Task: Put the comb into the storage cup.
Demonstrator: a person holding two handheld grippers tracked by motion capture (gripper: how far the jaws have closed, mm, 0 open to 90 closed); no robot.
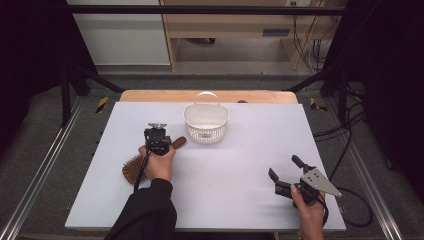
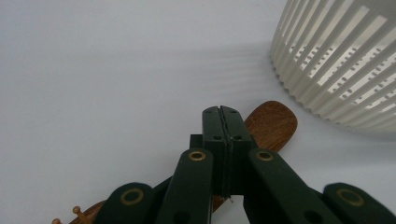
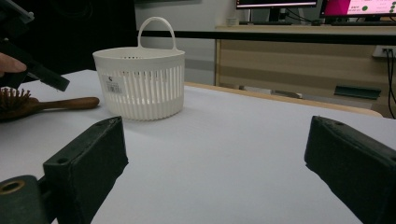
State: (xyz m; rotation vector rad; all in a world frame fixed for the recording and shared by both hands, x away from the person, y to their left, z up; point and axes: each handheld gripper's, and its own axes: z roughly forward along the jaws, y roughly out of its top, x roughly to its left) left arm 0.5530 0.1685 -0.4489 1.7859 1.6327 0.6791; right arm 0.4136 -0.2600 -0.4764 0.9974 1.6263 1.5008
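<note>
A wooden hairbrush (image 1: 134,168) lies on the white table at the left, its handle (image 2: 274,123) pointing toward a white slotted basket (image 1: 206,125). My left gripper (image 1: 158,142) hangs just over the handle with its jaws pressed together and nothing between them; in the left gripper view its tips (image 2: 222,112) stand in front of the handle end. My right gripper (image 1: 284,167) is open near the front right of the table. The right gripper view has its jaws spread wide (image 3: 217,140), with the basket (image 3: 140,84), the brush (image 3: 51,103) and the left gripper (image 3: 42,74) farther off.
The white table top (image 1: 235,160) sits on a wooden board, and the basket stands near its far edge. Metal rails run along both sides. Cables lie on the floor at the right (image 1: 345,145). A wooden desk (image 3: 303,56) stands behind the table.
</note>
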